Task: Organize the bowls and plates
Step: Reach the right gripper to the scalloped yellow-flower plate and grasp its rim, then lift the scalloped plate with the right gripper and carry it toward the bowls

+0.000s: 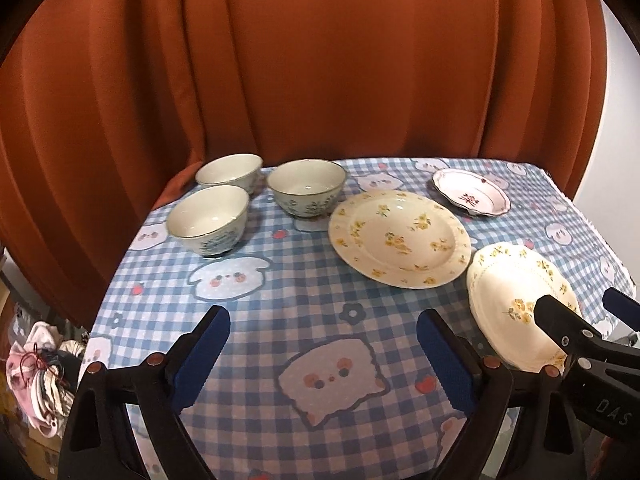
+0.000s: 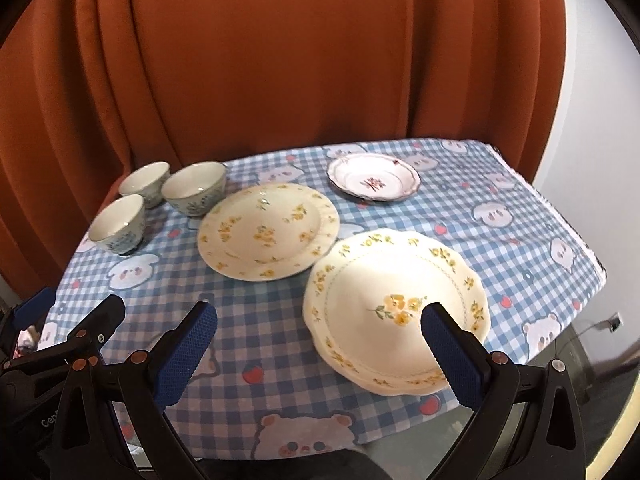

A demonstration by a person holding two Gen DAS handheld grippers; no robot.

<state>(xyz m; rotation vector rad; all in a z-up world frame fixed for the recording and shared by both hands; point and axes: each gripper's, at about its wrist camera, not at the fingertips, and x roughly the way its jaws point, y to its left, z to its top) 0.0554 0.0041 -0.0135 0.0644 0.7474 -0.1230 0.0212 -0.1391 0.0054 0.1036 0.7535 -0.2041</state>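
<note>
Three green-patterned bowls stand in a cluster at the table's far left. To their right lies a large round plate with yellow flowers. A scalloped yellow-flowered plate sits near the right front, seemingly on top of a like one. A small pink-rimmed plate lies at the back right. My left gripper hovers open over bare cloth in front of the bowls. My right gripper is open, its right finger above the scalloped plate's near side.
A blue checked tablecloth with cartoon animals covers the small table. An orange curtain hangs close behind it. A heap of cloth and bags lies on the floor to the left. The table's right edge drops off beside a white wall.
</note>
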